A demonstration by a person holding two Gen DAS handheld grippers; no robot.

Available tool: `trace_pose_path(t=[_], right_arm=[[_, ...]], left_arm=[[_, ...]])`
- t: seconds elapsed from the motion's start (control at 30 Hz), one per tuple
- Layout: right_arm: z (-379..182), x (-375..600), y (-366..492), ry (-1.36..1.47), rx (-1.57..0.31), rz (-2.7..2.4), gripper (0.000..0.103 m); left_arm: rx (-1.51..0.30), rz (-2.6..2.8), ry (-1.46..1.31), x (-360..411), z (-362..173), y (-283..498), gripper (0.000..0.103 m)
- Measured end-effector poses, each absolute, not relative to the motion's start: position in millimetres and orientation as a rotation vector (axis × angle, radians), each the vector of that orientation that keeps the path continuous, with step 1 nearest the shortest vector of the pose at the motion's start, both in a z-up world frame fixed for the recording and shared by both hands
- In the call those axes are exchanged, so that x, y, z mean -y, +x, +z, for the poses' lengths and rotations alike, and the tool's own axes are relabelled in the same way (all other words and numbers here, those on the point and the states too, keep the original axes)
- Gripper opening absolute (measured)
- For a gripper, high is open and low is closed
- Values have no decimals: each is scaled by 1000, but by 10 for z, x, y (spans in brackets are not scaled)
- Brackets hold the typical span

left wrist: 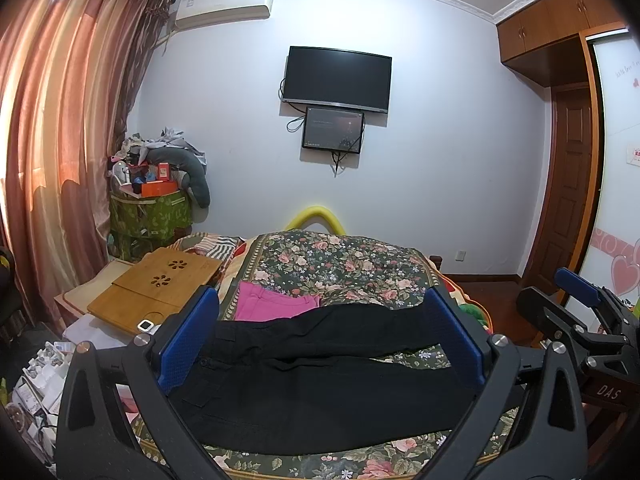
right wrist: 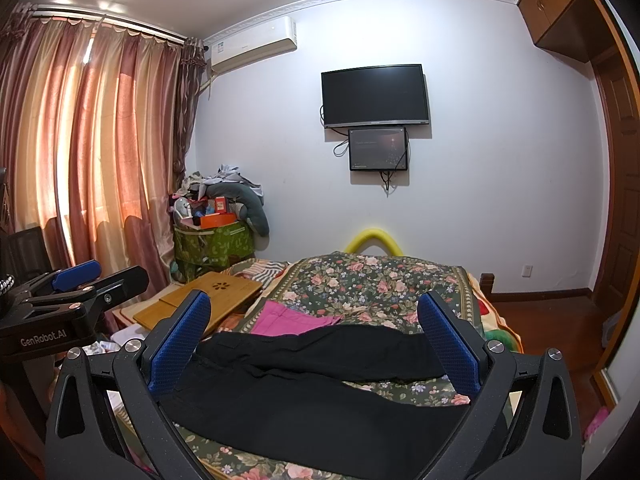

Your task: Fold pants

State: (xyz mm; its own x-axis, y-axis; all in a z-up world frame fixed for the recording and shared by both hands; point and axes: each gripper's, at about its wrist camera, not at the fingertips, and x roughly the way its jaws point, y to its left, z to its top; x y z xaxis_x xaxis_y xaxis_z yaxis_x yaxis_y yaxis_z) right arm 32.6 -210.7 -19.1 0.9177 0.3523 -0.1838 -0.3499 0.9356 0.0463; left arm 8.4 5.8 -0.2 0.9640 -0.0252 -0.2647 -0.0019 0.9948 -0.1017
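Black pants (left wrist: 316, 384) lie spread across the floral bedspread (left wrist: 340, 264), waist to the left, the two legs running right with a gap between them. They also show in the right wrist view (right wrist: 320, 376). My left gripper (left wrist: 320, 336) is open, held above the pants, its blue pads (left wrist: 188, 340) wide apart and empty. My right gripper (right wrist: 316, 336) is open and empty too, above the pants. The right gripper shows at the right edge of the left wrist view (left wrist: 580, 312); the left gripper shows at the left edge of the right wrist view (right wrist: 72, 292).
A pink garment (left wrist: 272, 306) lies on the bed just beyond the pants. A bamboo lap tray (left wrist: 156, 288) sits at the bed's left side. A cluttered green bin (left wrist: 150, 216) stands by the curtain. A wooden door and wardrobe (left wrist: 568, 184) stand at right. A TV (left wrist: 336, 78) hangs ahead.
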Motion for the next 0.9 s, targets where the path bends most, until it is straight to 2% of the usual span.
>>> trace_pose_path(t=[0.9], right_arm=[[-177,2104,316,13,-199,367,103]], left_arm=[[-273,10,-95,-59,-45,112,103]])
